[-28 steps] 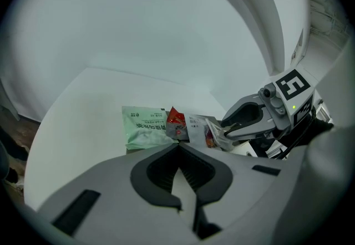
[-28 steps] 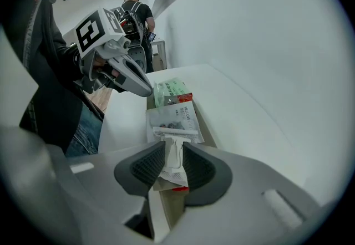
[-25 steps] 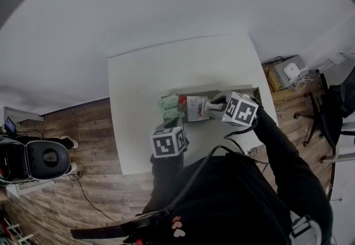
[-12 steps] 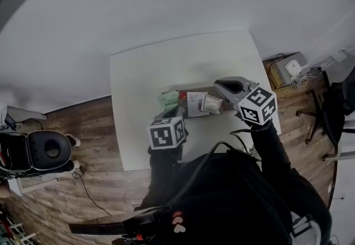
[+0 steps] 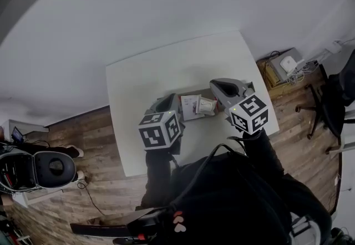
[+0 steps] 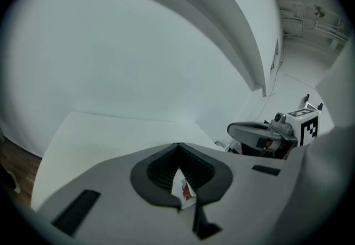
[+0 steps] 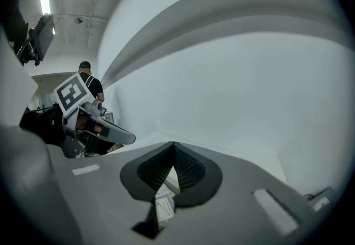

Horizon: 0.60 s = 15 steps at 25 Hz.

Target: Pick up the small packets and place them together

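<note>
I judge the packets (image 5: 192, 107) gathered, so the job now is a clean retreat: I lift both tools straight off and keep them clenched, so nothing snags or drags the pile apart. My right gripper (image 5: 221, 86) has just been closing and is clamped on nothing. My left gripper (image 5: 165, 104) is clenched too; a white-and-red scrap shows in its gap, held or not I cannot tell. The packets lie side by side on the table (image 5: 166, 72), below and between both grippers.

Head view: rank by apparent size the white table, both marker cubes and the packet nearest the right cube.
White table
Left marker cube and right marker cube: alike, enlarged by nearness
Packet nearest the right cube
</note>
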### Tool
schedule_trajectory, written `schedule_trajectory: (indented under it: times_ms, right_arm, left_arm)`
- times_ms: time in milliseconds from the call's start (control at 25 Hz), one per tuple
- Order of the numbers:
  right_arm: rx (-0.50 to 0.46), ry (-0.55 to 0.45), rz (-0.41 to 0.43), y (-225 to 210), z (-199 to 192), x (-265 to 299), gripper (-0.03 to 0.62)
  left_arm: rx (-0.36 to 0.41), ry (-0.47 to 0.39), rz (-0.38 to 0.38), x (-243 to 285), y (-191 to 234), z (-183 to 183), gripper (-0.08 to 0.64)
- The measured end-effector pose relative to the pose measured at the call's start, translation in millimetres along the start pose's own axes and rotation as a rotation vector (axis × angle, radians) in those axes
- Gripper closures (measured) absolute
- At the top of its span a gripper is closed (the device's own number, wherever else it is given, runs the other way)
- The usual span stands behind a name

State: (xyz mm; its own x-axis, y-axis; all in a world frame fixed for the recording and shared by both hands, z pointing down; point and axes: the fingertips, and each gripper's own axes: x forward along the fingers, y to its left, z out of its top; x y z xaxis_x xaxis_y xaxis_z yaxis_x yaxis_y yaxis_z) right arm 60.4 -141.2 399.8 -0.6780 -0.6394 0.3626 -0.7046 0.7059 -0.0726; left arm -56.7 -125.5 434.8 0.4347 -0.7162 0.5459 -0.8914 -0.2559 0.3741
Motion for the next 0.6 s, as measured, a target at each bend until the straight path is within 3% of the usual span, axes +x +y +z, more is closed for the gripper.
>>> schedule_trajectory:
  times_ms: [160,600]
  right_arm:
    - [0.021,-0.036,-0.007,1.9,5.8,-9.4,0.592]
    - [0.063,-0.090,-0.027,-4.8,15.6,-22.7,0.592]
  left_arm:
    - [0.033,-0.037,0.005,-9.0,-8.3,11.5,0.561]
    - [0.072,0.000,-0.022,-0.9,-17.7,7.2,0.560]
